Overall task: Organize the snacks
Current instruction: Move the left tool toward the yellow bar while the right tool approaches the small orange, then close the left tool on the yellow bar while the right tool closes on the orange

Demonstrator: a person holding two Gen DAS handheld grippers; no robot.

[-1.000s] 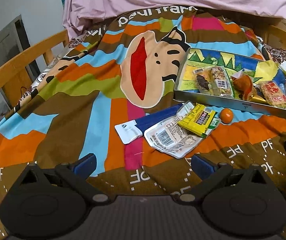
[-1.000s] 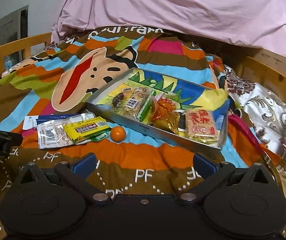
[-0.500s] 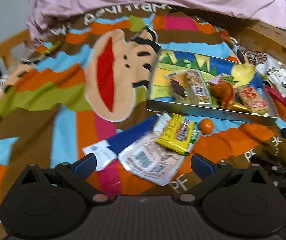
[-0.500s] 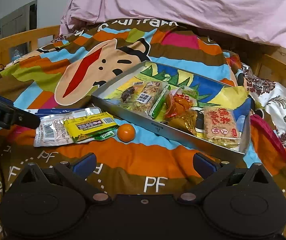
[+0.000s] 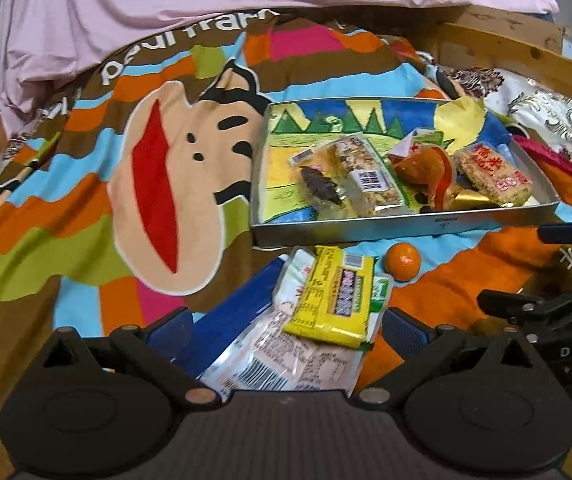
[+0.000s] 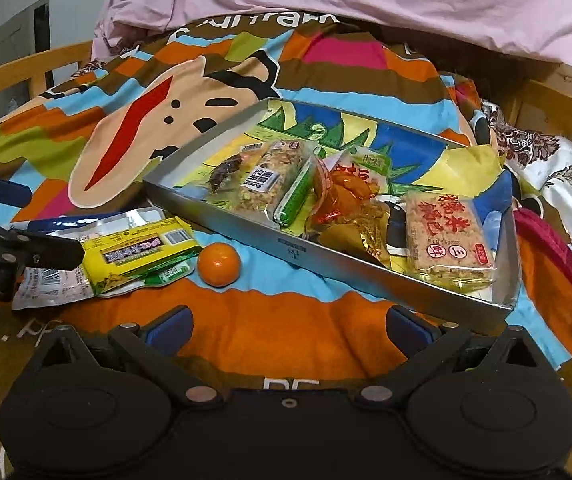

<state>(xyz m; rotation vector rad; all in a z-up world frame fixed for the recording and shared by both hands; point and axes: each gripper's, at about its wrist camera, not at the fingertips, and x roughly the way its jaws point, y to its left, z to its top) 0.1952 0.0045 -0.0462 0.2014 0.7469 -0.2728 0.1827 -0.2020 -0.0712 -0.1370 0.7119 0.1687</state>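
Left gripper (image 5: pixel 286 322), jaws spread, hangs over my yellow foil snack packet (image 5: pixel 336 300), which lies atop a clear wrapper beside the metal tray (image 5: pixel 406 230). Right gripper (image 6: pixel 288 322) waits open too. I should pinch only the top packet.

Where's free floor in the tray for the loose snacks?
Free: the tray floor along its far wall, behind the nut bar, plus the left strip beside it. Crowded: near wall, nut bar through orange pouch to rice cake. The tangerine sits outside.
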